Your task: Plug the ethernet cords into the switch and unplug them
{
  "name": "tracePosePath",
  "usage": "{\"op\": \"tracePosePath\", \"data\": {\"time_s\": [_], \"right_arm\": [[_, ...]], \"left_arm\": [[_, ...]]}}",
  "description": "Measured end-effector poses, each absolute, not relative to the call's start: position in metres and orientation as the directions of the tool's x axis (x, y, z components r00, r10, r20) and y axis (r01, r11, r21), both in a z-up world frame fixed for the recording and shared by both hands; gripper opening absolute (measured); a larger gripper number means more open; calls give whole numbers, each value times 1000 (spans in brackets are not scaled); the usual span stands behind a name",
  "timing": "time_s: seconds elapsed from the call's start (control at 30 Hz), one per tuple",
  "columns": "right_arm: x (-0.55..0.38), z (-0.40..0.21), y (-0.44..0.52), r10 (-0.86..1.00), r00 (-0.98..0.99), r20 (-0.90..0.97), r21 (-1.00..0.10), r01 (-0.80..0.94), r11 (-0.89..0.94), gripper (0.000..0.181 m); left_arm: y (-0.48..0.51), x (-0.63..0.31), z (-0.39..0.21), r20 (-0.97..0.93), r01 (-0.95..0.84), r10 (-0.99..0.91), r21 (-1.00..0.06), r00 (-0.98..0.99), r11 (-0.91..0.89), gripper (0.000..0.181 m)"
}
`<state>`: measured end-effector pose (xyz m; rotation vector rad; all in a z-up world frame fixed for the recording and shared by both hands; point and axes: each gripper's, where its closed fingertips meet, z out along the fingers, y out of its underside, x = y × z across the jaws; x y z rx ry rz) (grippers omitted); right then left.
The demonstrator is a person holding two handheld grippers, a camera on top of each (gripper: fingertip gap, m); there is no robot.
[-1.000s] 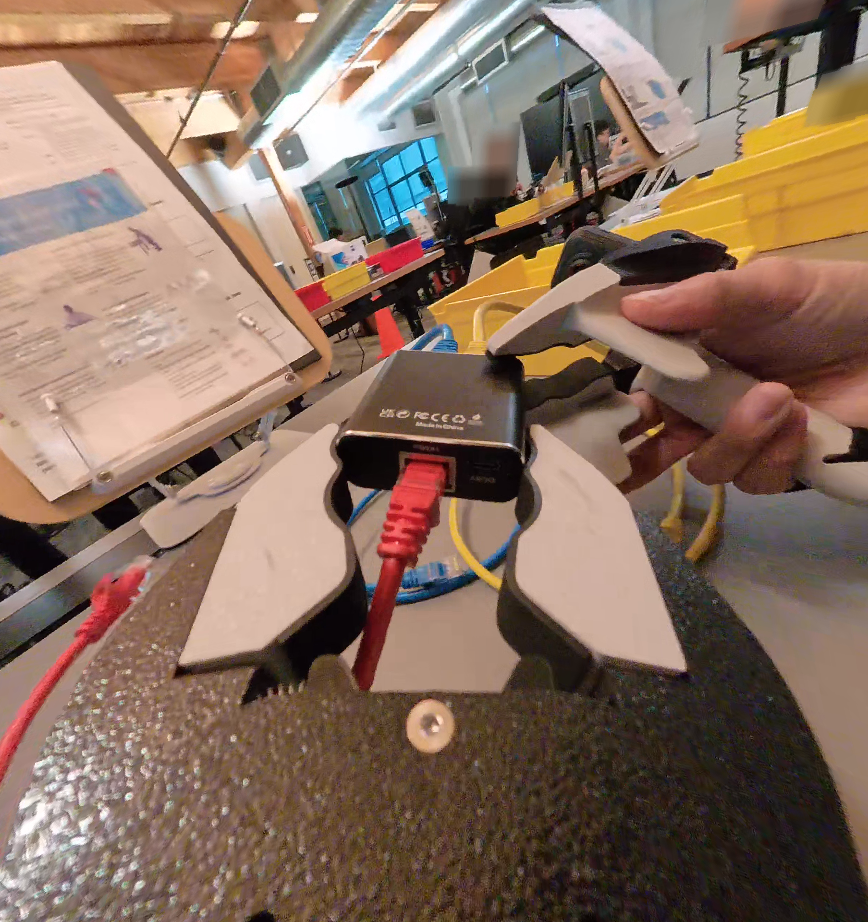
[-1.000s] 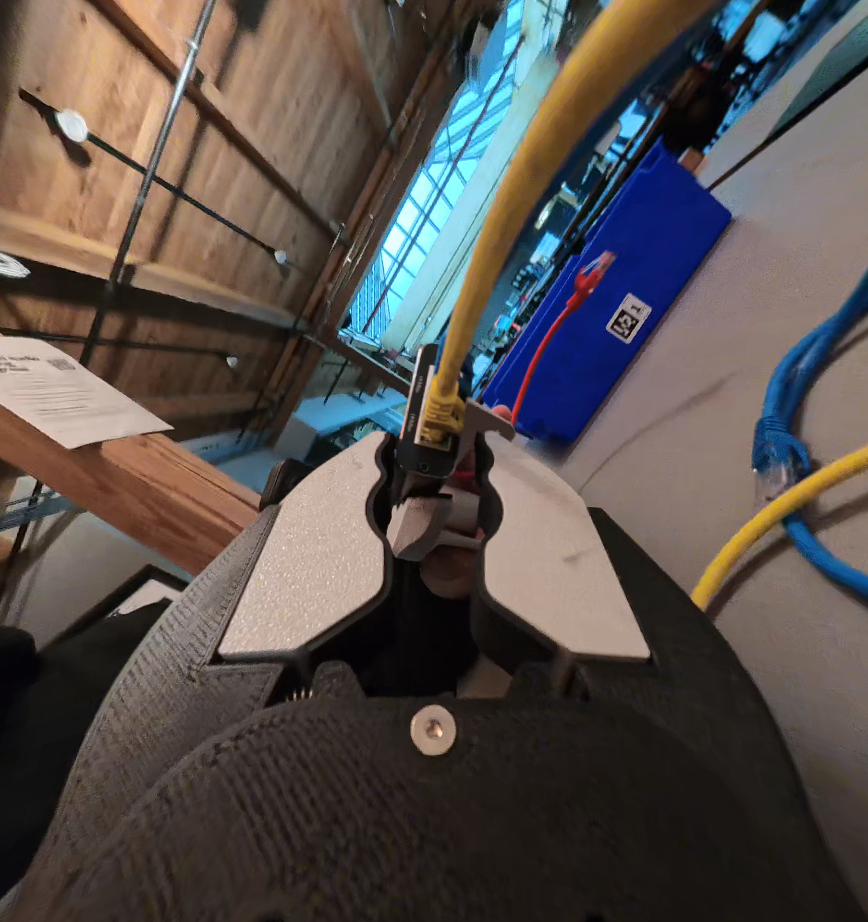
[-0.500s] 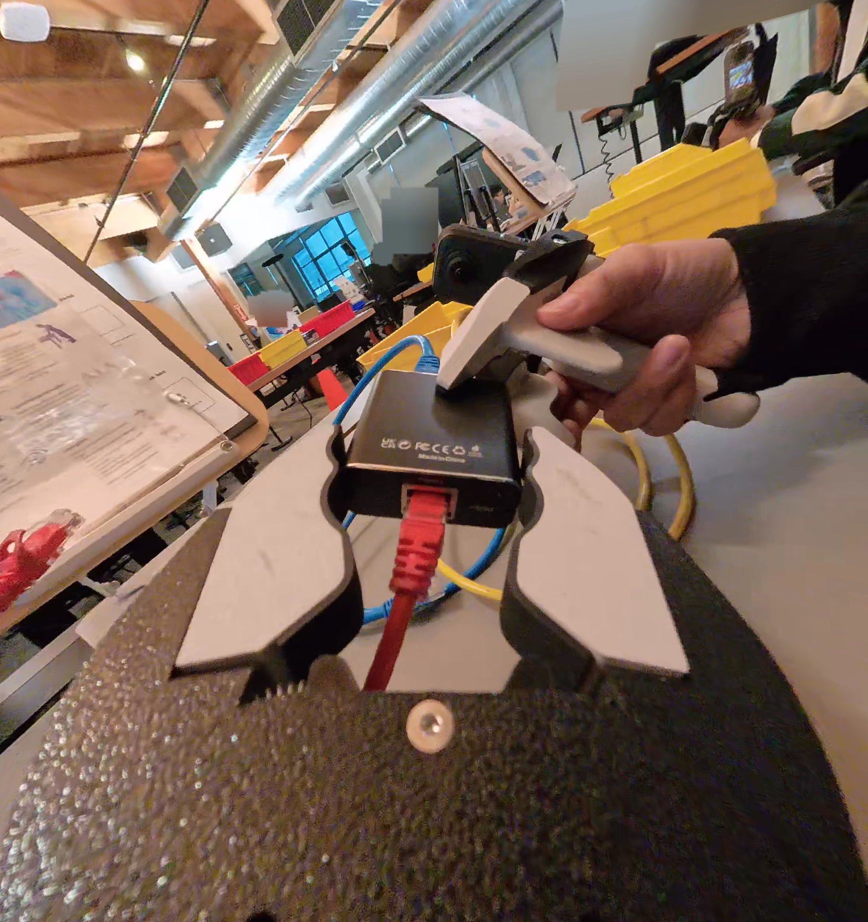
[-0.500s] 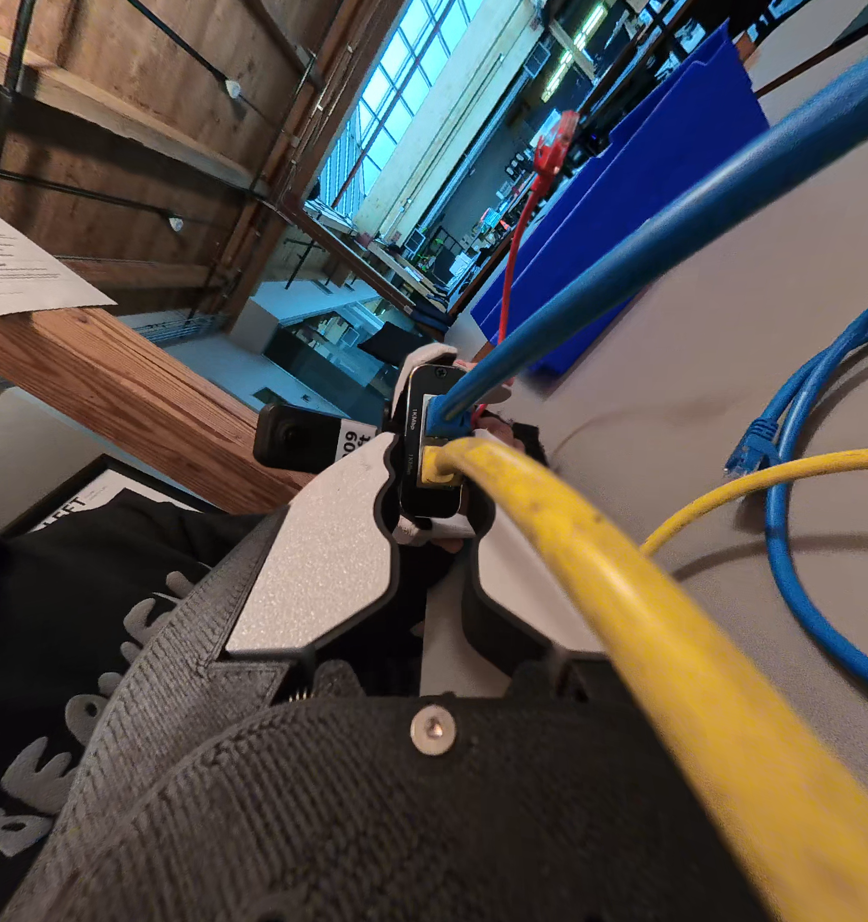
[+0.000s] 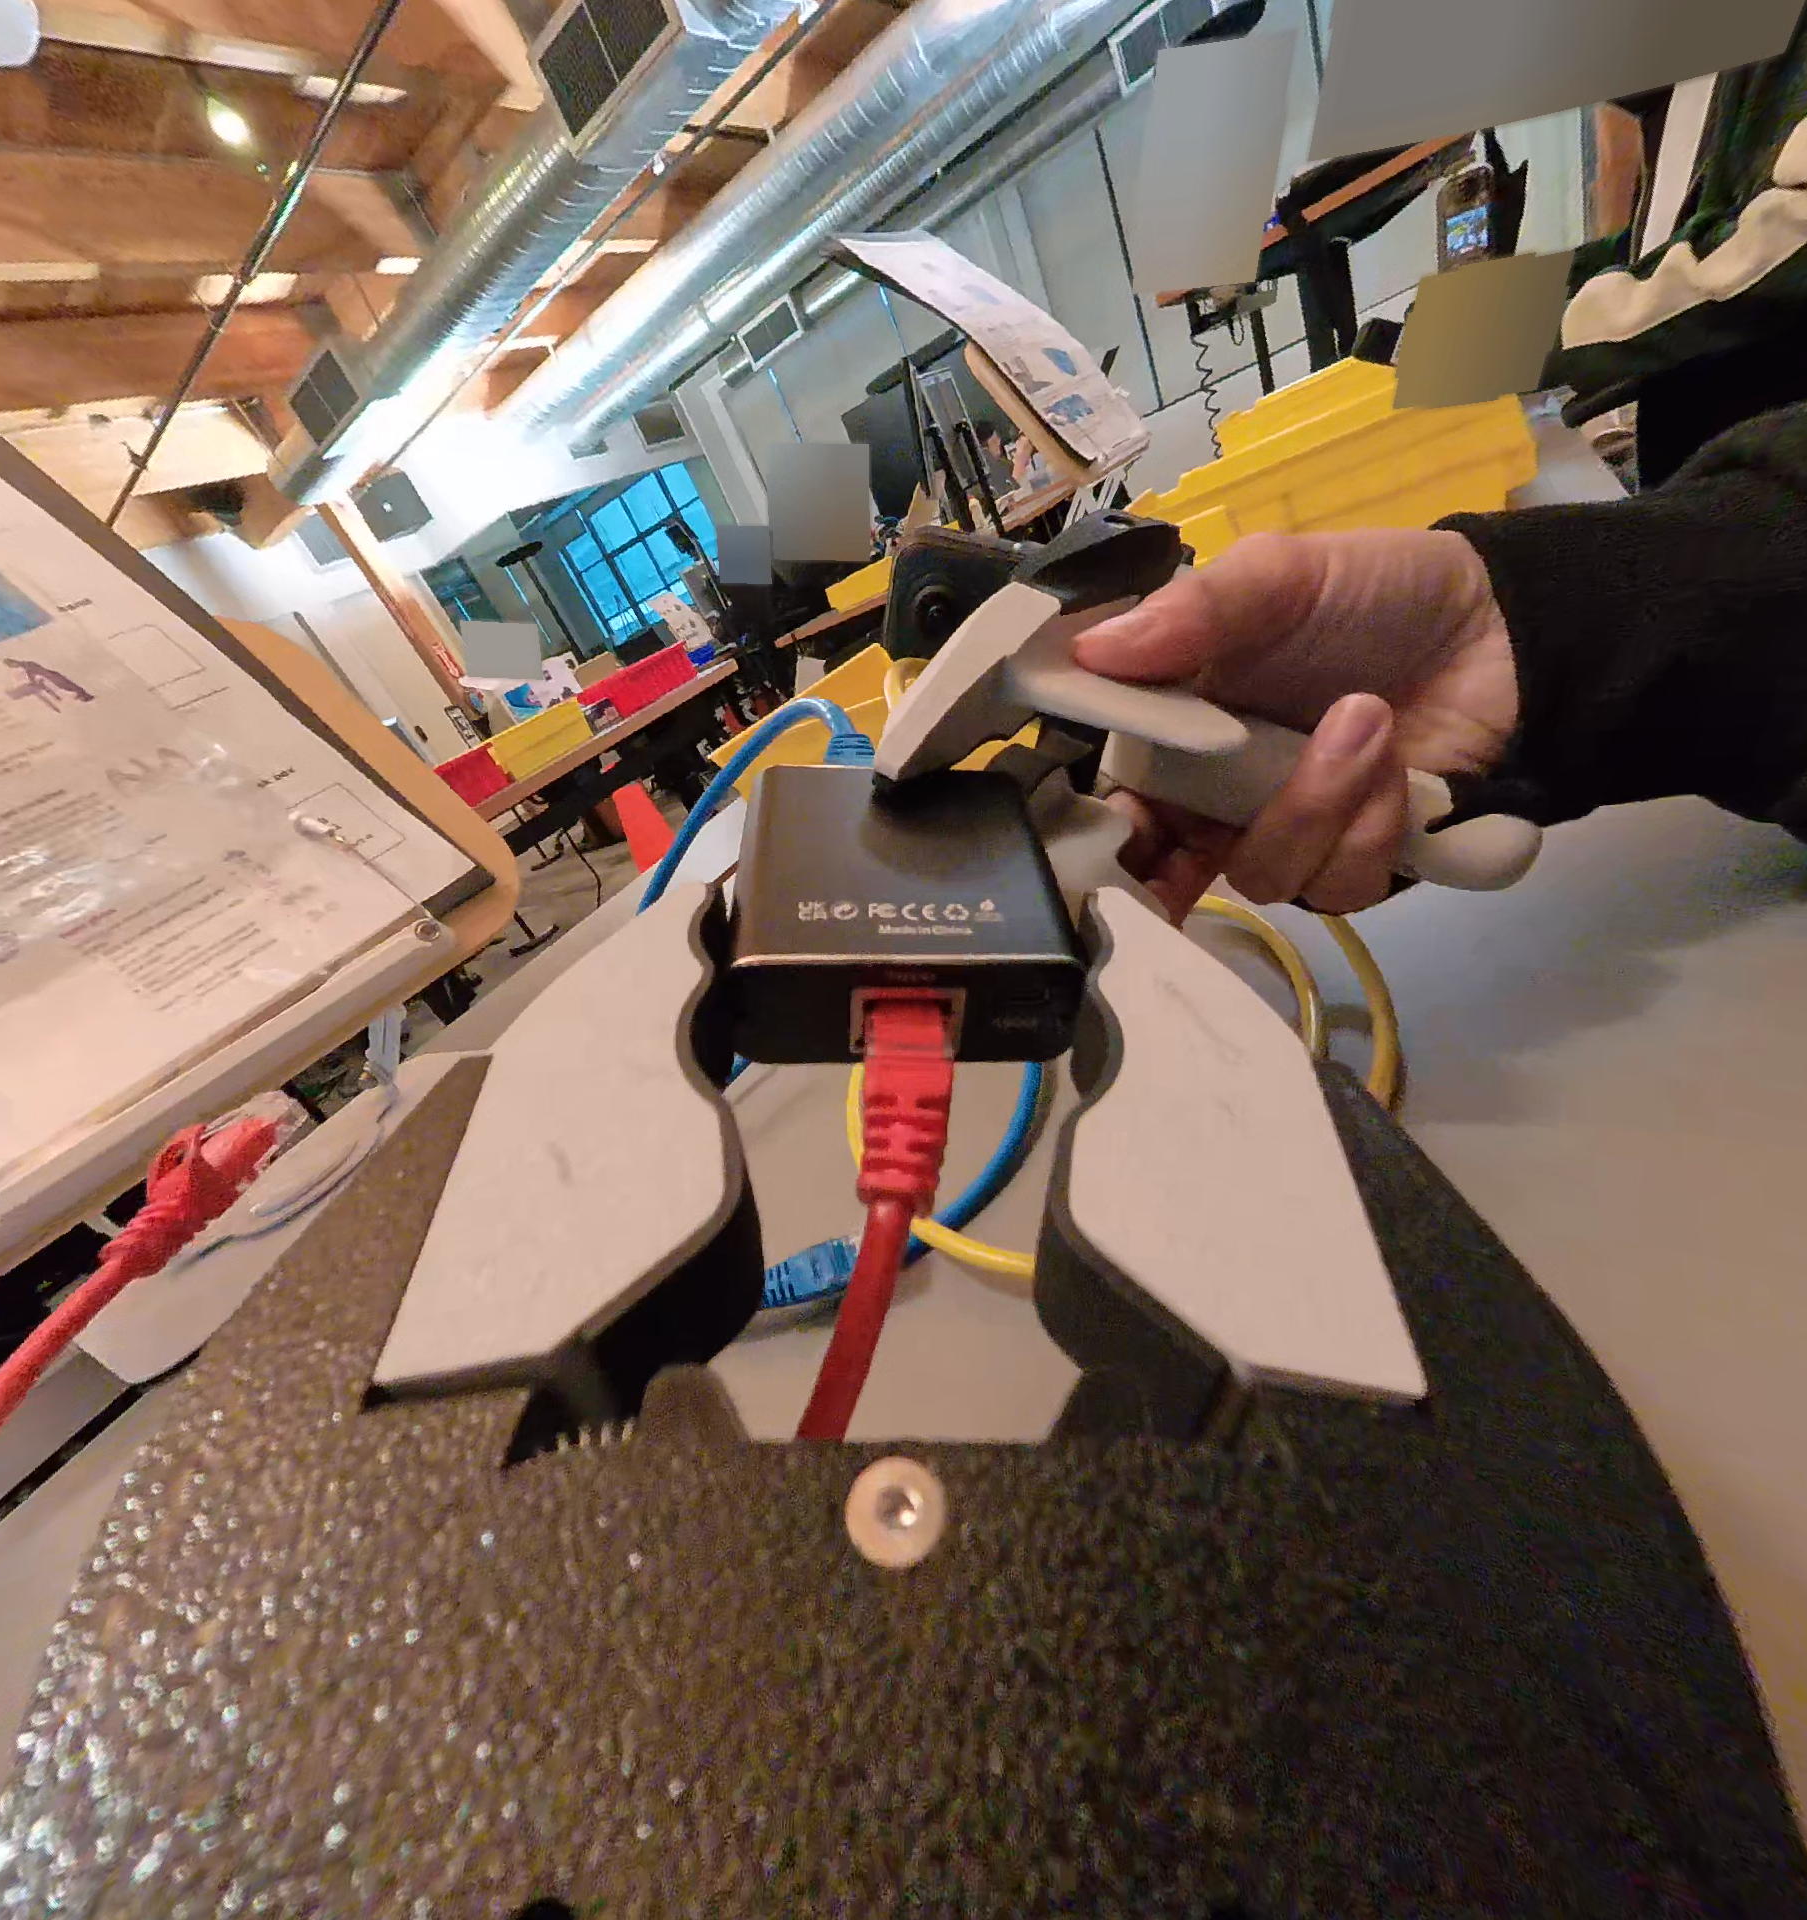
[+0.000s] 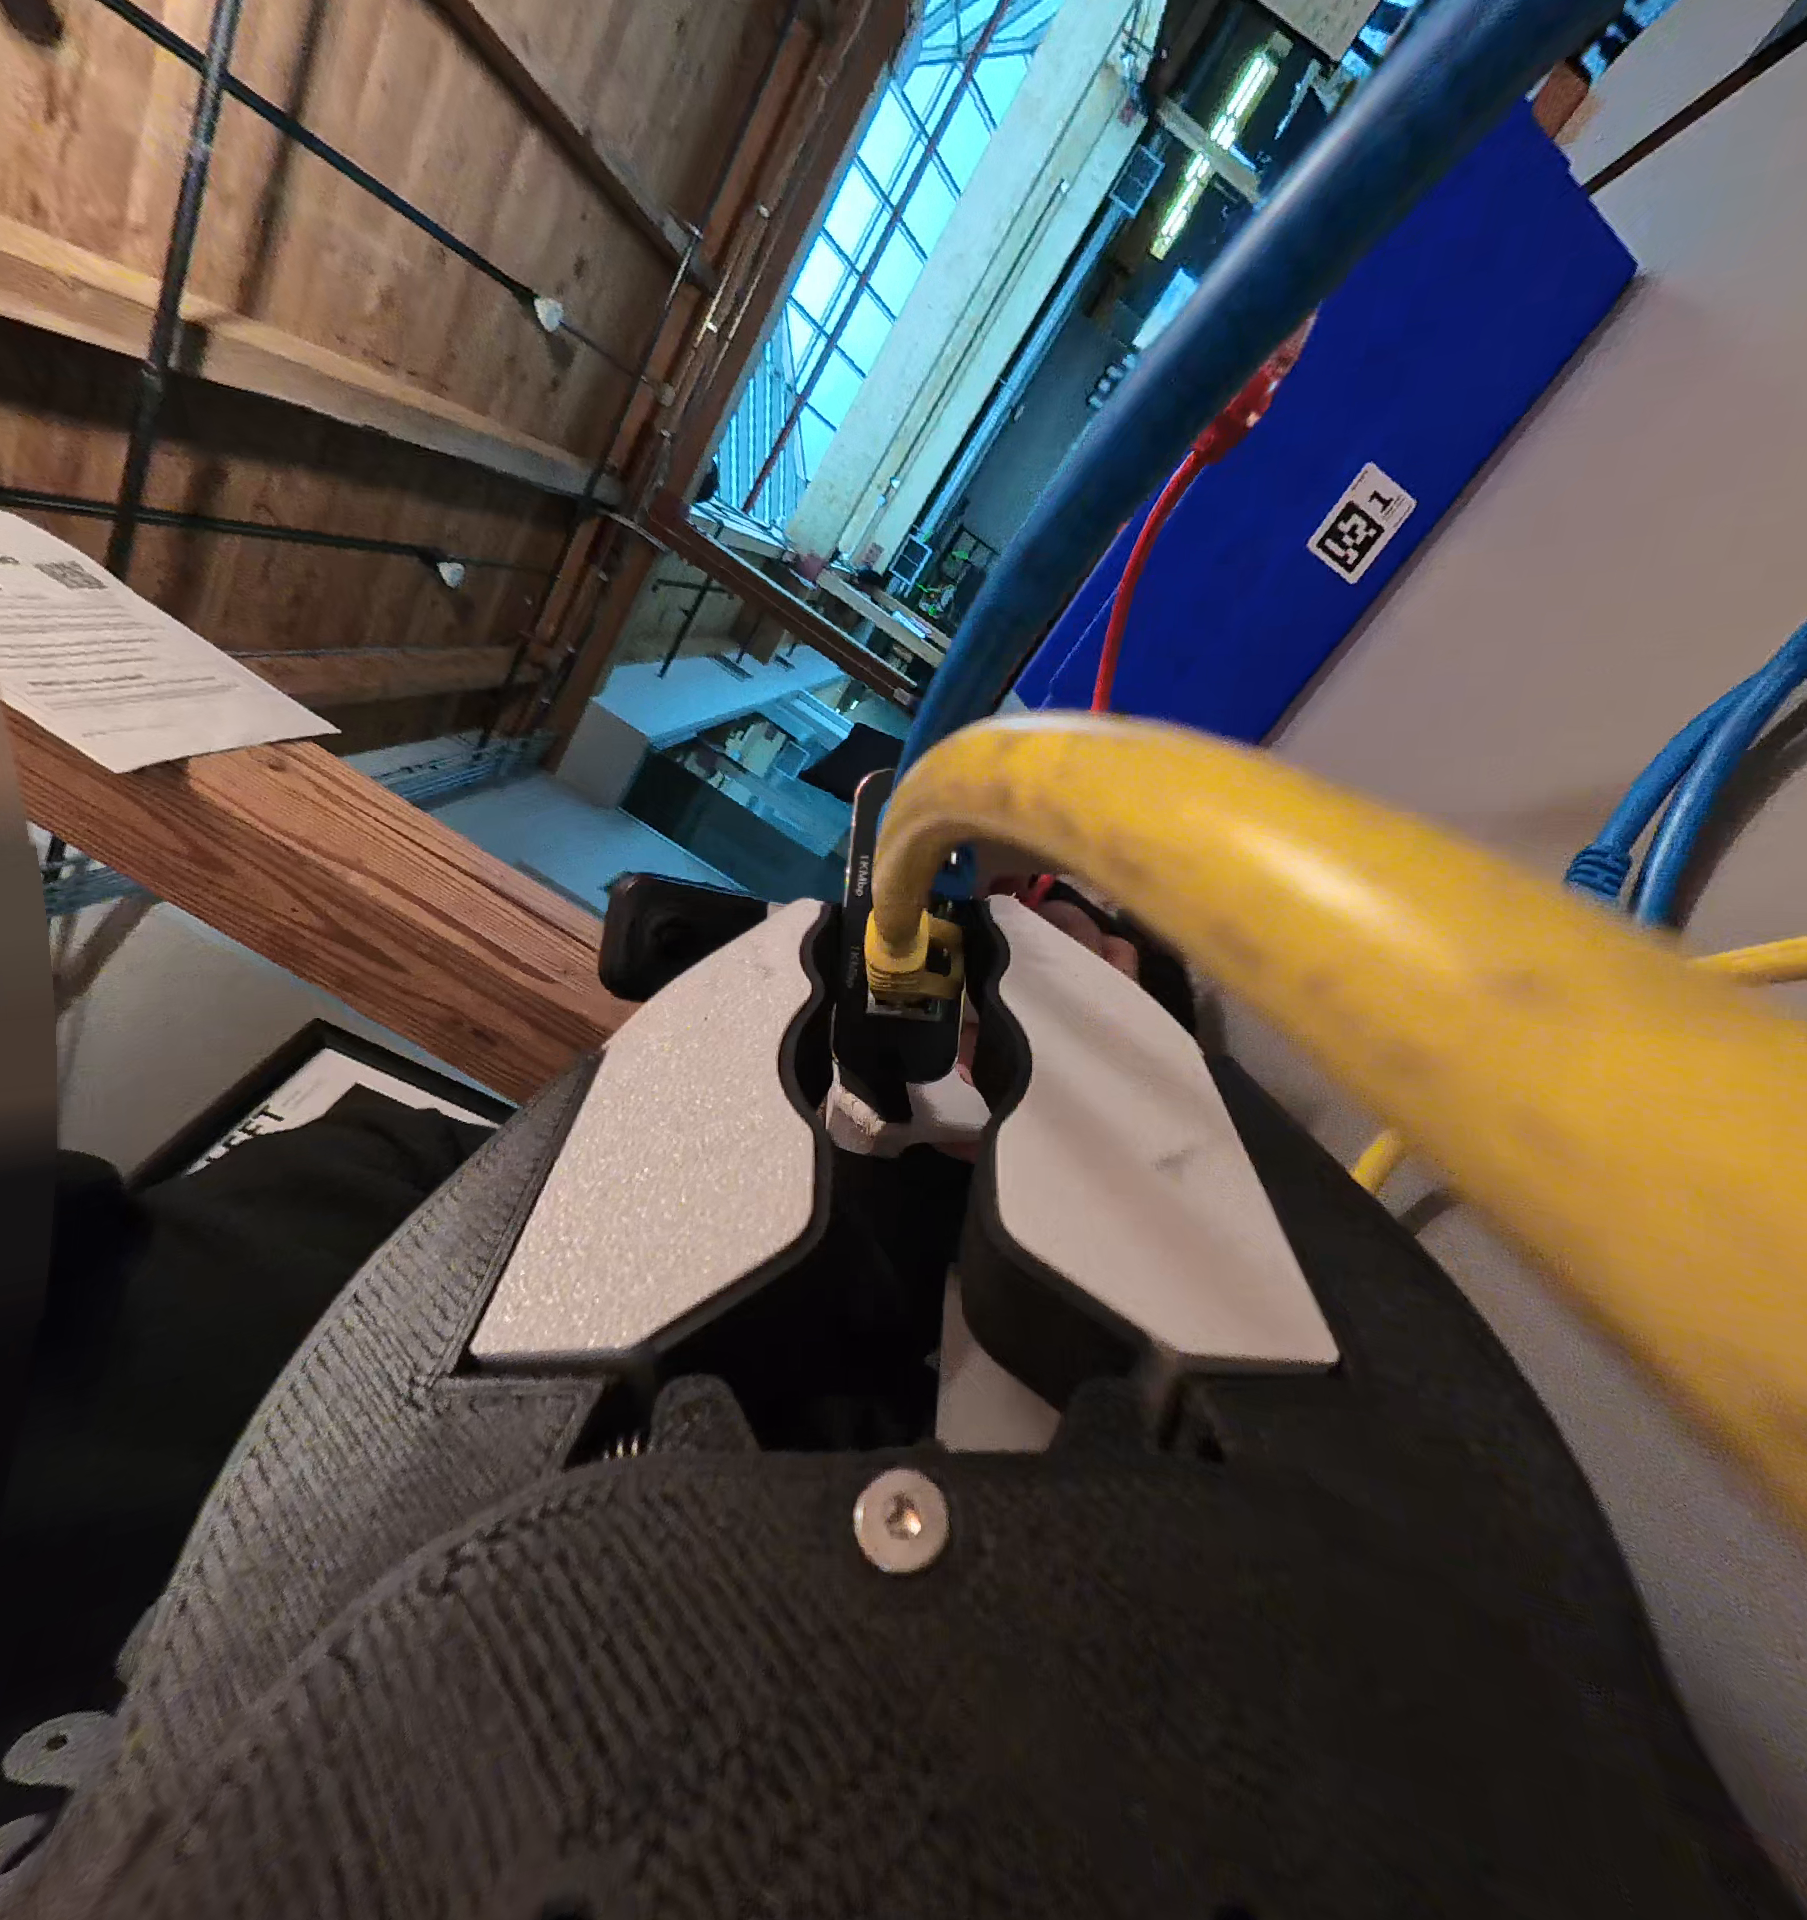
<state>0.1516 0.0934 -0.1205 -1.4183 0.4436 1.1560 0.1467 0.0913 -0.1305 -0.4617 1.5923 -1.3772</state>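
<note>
My left tool (image 5: 894, 997) is clamped on the black switch (image 5: 899, 914), held above the counter (image 5: 1605, 1039), red cord (image 5: 904, 1112) plugged in; my right tool (image 6: 904, 997) pinches the switch's far end beside the yellow cord (image 6: 894, 951). Risk: opposing pulls could twist the switch loose

In the right wrist view the yellow cord (image 6: 1398, 997) now arches up from its plug in the switch (image 6: 894, 997) and sweeps off to the right; half a second ago it ran straight toward the camera. The blue cord (image 6: 1138, 416) rises steeper. In the left wrist view the loose red plug (image 5: 215, 1155) lies lower, beside the surface (image 5: 1626, 1039) edge
</note>
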Motion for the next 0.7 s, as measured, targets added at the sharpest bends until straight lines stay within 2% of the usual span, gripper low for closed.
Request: {"op": "tracePosePath", "data": {"time_s": [0.13,0.5,0.6,0.7], "right_arm": [[153,-117,95,348,440,-827,-526,-825,-207,23],[162,-115,103,350,314,-882,-375,-919,-121,23],[169,-119,107,332,277,-902,-315,-947,-66,23],[169,-115,110,334,309,-890,-338,-941,-29,26]], "left_arm": [[93,148,-128,-413,284,-792,-907,-449,311,63],[103,156,-131,-381,208,-838,-923,-392,322,63],[106,160,-135,-320,153,-861,-947,-394,282,63],[112,161,-130,-203,127,-889,-978,-411,164,63]]}}
